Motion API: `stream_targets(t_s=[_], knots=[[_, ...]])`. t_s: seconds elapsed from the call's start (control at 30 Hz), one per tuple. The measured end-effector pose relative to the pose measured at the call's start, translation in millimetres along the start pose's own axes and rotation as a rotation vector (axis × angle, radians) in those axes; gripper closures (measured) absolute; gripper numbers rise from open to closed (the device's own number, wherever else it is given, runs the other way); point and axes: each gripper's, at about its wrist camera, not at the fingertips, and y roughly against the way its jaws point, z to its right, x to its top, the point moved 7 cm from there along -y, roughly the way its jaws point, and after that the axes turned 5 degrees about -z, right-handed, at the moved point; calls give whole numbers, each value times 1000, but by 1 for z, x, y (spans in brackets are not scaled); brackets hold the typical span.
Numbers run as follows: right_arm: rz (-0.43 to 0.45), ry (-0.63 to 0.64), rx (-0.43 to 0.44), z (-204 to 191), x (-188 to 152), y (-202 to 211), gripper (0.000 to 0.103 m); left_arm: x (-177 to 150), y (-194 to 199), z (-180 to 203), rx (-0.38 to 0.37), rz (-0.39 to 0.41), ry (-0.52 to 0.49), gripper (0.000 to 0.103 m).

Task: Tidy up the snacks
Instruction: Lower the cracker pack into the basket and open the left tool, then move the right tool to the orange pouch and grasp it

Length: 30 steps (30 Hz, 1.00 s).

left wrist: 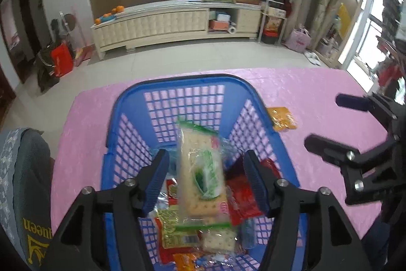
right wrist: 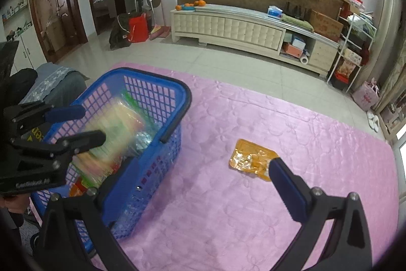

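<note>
Pink quilted cloth covers the tabletop [right wrist: 228,207]. Over it the left tool [left wrist: 205,179] hangs with jaws spread, a blurred cracker packet [left wrist: 200,169] between them, apparently untouched, above the blue basket [left wrist: 177,83] of snacks. The right tool [right wrist: 187,182] is also spread wide and empty; just ahead of it lies an orange packet [right wrist: 250,156], likely light, crinkly and slippery, best pinched at an edge.

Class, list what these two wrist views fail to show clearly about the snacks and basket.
- Cracker packet: motion-blurred in both views, label unreadable.
- Lower snacks in the blue basket: covered by the cracker packet and the left gripper.
- Orange packet: print too small; one corner is behind a right gripper finger.
- Basket's near end: cut off by the left view's bottom edge.
</note>
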Motion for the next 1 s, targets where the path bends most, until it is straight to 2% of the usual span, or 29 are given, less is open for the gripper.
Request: stream_targets(t_s=[0.17,0.37,0.43,0.57,0.77,1.0], knots=[[0,-9,8,5,0,13,0,-2,13,12,4,-1,-27,30],[25,10,7,12,6,38,0,2,35,20,34,4,-41,29],[32,8,9,18,10,45,0,5,41,23,43,1,-54,22],[30,-19,-11,31,21,55,0,14,43,22,69,-21,-29,22],[-48,-57,-16,49,35,45,0,25,35,4,53,-98,76,22],[-175,-118,17,72,32,1,0,31,16,-22,58,-184,182,22]])
